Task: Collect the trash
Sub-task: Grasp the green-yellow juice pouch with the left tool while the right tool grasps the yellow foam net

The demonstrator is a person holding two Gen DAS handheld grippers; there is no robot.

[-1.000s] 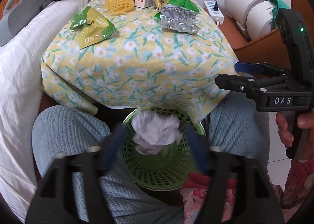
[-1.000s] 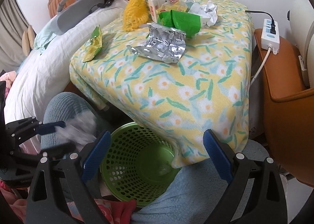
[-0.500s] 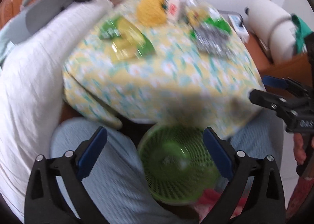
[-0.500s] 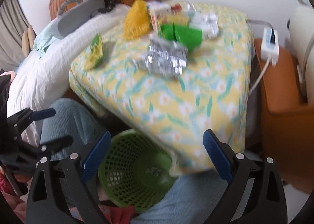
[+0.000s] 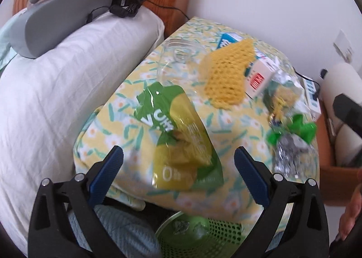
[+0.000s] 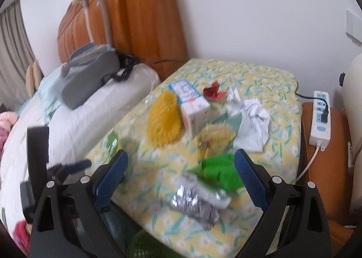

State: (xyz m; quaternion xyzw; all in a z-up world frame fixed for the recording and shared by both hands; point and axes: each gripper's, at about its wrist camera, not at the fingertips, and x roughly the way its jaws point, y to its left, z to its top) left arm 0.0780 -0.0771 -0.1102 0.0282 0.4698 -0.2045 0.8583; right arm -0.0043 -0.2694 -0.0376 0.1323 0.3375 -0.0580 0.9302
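Observation:
My left gripper is open and empty, hovering at the near edge of the flowered table, right over a green and yellow snack bag. The green mesh basket sits below the table edge with a crumpled wad in it. My right gripper is open and empty above a silver blister pack and a green wrapper. A yellow foam net, a white carton, a red scrap and crumpled white paper lie further back.
A white pillow with a grey device lies left of the table. A power strip rests on the brown stand at right. A clear plastic piece lies at the table's back left.
The left gripper let a crumpled paper wad fall into the basket, then rose and moved forward over the snack bag. The right gripper also rose and moved toward the table.

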